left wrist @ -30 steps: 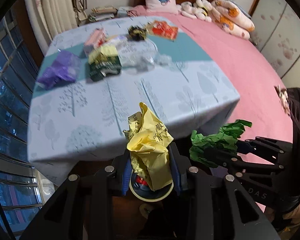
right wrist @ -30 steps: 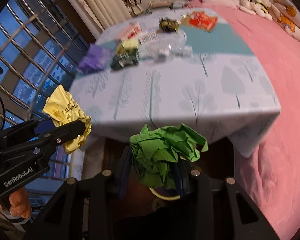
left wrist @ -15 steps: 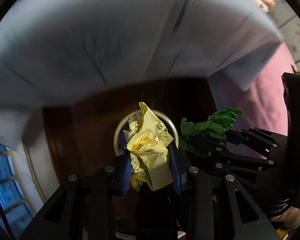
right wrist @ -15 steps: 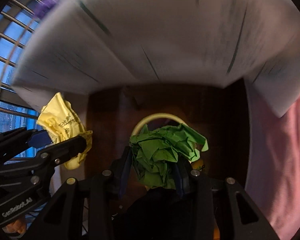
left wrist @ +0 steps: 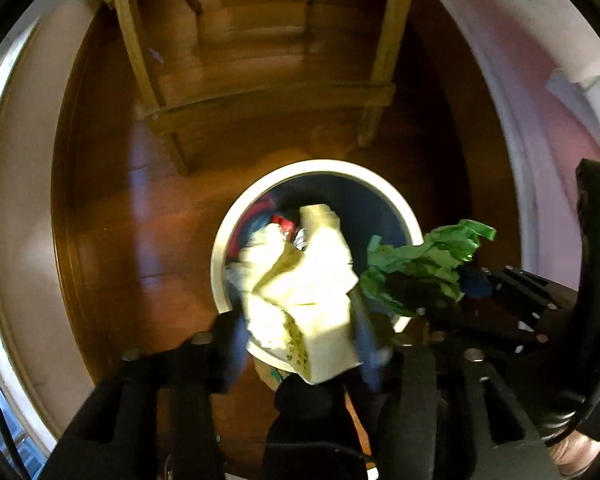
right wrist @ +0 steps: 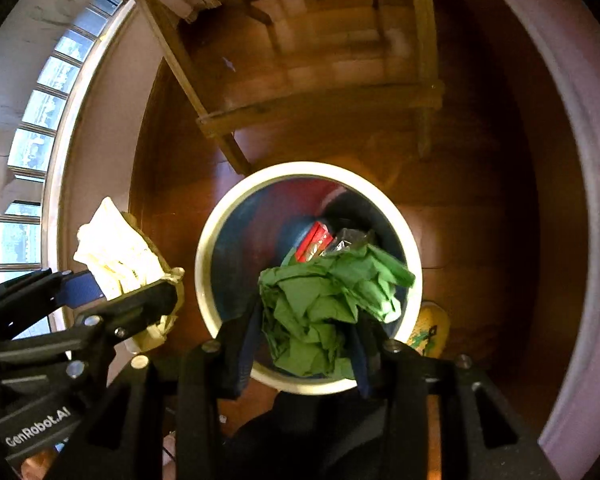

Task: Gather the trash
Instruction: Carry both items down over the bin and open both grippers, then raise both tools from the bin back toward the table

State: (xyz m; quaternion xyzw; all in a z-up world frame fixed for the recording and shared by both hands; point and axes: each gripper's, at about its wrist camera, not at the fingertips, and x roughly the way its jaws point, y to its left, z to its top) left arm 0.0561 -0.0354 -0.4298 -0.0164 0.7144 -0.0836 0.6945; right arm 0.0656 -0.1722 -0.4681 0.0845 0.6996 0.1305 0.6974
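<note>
Trash bin (right wrist: 210, 248), round with a pale rim, sits mid-frame on the wood floor (left wrist: 140, 240) in both views; a red wrapper (right wrist: 314, 240) and a dark foil piece lie inside. Left gripper (left wrist: 300, 340) clamps a crumpled yellow paper (left wrist: 308, 292) over the bin mouth. Right gripper (right wrist: 306, 344) pinches a crumpled green paper (right wrist: 324, 300) above the bin's lower half. Wooden table legs (right wrist: 220, 120) occupy the upper frame.

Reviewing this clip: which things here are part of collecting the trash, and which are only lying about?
Job:
left gripper, yellow paper
right gripper, green paper
bin
red wrapper in bin

Lying about:
wooden frame
floor
window
</note>
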